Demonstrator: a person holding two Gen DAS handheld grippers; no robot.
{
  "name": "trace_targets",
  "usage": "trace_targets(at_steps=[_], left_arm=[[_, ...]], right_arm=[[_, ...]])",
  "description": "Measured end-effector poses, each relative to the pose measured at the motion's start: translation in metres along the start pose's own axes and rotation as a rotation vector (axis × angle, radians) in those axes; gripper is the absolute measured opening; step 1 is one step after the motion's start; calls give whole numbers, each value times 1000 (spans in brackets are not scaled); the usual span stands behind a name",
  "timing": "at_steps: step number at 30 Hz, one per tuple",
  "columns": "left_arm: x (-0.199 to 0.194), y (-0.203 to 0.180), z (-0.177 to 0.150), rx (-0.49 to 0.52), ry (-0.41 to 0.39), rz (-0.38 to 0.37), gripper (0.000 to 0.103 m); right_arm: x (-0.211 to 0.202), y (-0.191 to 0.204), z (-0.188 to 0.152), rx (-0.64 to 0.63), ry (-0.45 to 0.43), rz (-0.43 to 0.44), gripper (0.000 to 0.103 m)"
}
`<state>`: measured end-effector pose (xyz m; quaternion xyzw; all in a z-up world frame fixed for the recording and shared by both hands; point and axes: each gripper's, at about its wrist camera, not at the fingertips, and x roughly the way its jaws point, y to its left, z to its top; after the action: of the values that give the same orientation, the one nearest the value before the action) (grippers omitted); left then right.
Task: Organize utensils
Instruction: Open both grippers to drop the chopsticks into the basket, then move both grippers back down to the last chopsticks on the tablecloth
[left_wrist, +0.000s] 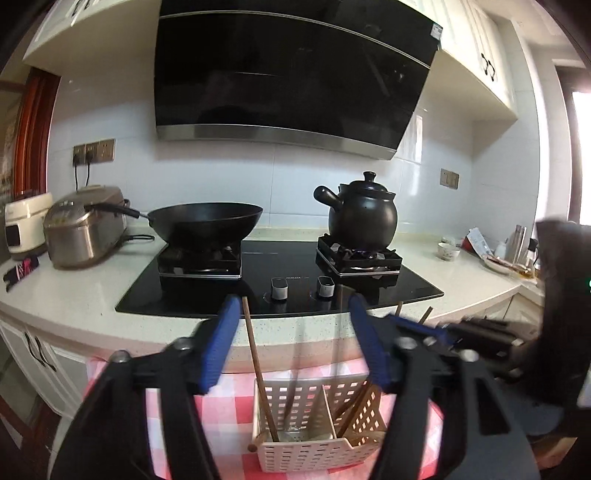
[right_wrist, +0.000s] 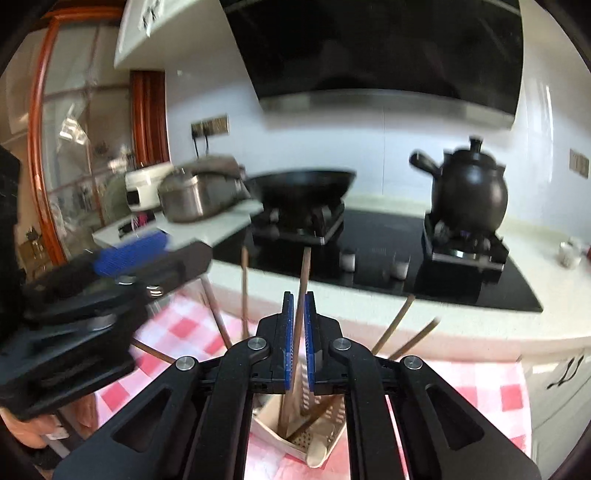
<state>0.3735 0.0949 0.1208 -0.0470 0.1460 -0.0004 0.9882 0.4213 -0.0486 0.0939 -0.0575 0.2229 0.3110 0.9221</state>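
Observation:
A cream perforated utensil caddy with two compartments stands on the red-and-white checked cloth. Wooden chopsticks stand in its left compartment, more lean in the right one. My left gripper is open and empty above the caddy. My right gripper is shut on one wooden chopstick, holding it upright over the caddy. Other chopsticks lean out to the sides. The left gripper shows blurred at the left of the right wrist view.
Behind the cloth runs a white counter with a black gas hob, a wok, a black clay pot over a lit flame, two rice cookers and a range hood above.

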Motion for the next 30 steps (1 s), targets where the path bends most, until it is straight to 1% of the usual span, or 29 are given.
trace_targets(at_steps=[3, 7, 10, 13, 16, 18, 21, 24, 27, 30], left_arm=[[5, 4, -9, 16, 2, 31, 61], [2, 10, -20, 8, 15, 40, 61], [-10, 13, -29, -12, 14, 38, 63], [-30, 16, -42, -36, -1, 44, 69], [-49, 18, -57, -45, -6, 57, 73], [-62, 16, -68, -50, -3, 60, 75], [-78, 9, -89, -43, 25, 54, 77], [-88, 1, -109, -41, 61, 45, 78], [-99, -6, -138, -59, 115, 20, 78], [-104, -12, -161, -76, 165, -1, 78]], right_arm=[[12, -4, -11, 12, 23, -1, 7], [13, -13, -18, 43, 28, 0, 7], [3, -17, -23, 67, 20, 3, 12], [-13, -23, -29, 91, 7, 11, 18], [-33, -24, -41, 105, -7, 16, 20], [-49, -24, -52, 112, -13, 13, 21], [-66, -25, -72, 133, 1, 9, 21], [-76, -26, -100, 154, 37, -6, 21], [-83, -28, -131, 189, 81, -17, 21], [-86, -28, -161, 216, 126, -28, 21]])
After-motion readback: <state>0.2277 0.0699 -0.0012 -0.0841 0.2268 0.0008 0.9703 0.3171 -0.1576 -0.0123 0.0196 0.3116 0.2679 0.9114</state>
